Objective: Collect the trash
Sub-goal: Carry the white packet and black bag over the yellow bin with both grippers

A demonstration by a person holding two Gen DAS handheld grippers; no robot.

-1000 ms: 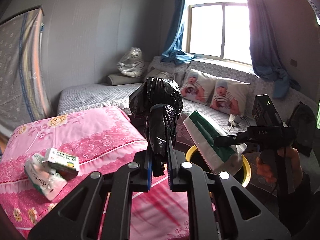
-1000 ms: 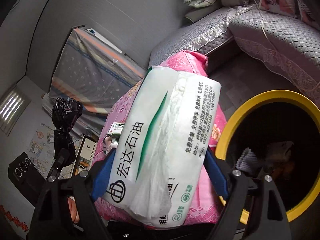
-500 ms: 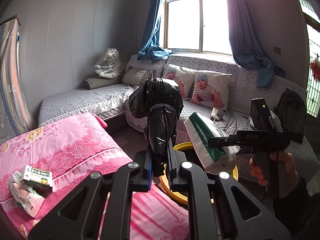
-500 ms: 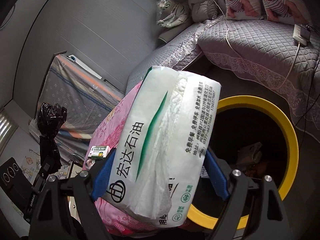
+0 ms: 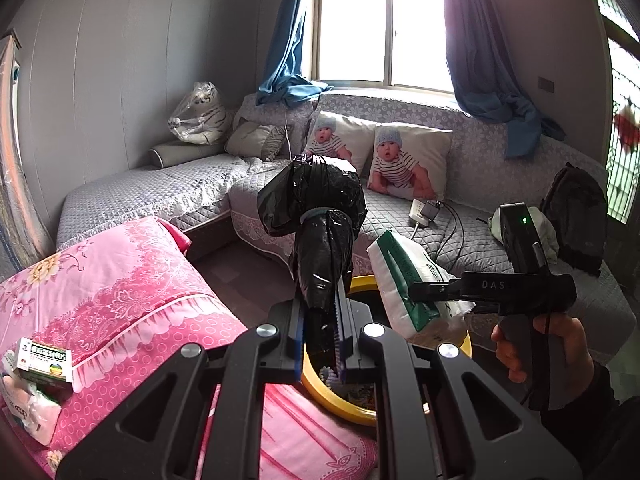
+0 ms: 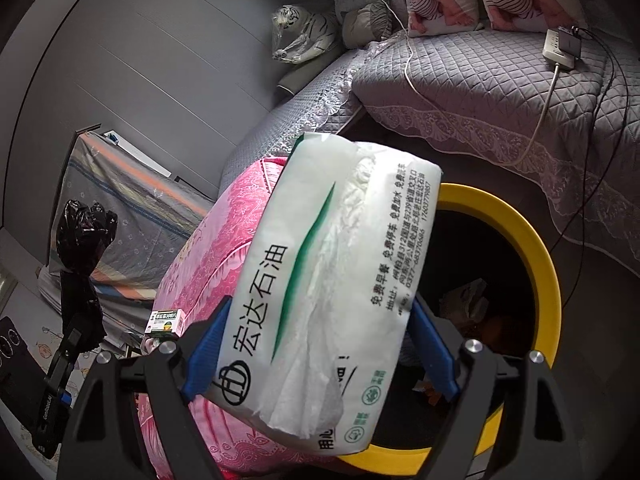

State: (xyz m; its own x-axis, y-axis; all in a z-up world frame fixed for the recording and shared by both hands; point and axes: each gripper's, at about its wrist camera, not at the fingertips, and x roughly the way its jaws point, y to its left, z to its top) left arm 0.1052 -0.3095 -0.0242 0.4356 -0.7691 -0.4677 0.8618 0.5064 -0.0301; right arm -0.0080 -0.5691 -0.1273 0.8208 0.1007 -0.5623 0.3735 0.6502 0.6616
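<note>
At lower right of the right wrist view we see the yellow-rimmed bin; frame centre, our right gripper clamps the tissue pack over its edge. Our left gripper pinches the black bag, centre frame.

Black knotted bag upright; white tissue pack over yellow-rimmed bin

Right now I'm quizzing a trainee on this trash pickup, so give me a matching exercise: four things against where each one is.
Things:
1 tissue pack
2 black bag
3 small box
4 power strip

Places:
A on the pink cover
B in the left gripper
C on the grey sofa
D in the right gripper, above the yellow-rimmed bin

Pairs: 1-D, 2-B, 3-A, 4-C
</note>
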